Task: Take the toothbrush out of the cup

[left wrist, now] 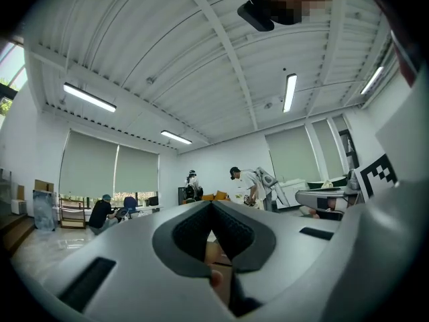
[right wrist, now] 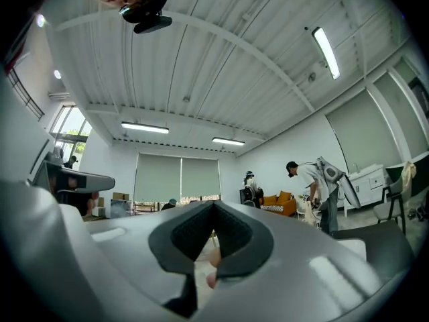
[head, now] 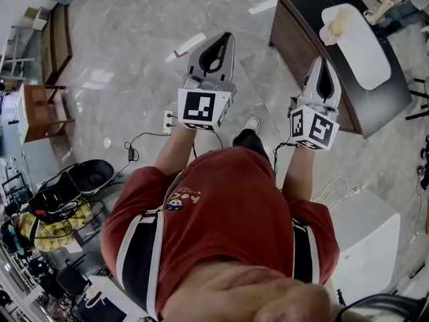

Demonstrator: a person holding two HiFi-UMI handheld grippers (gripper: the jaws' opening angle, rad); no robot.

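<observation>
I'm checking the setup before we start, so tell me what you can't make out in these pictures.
The cup and toothbrush: in the head view only a pale thing on the white mat on the dark table, too small to name.
Both gripper views: the left gripper and right gripper, both shut and empty, hide the table behind their own grey bodies.

Both arms stretch forward, left tool [head: 223, 39] and right tool [head: 323, 63] with jaws together.
</observation>
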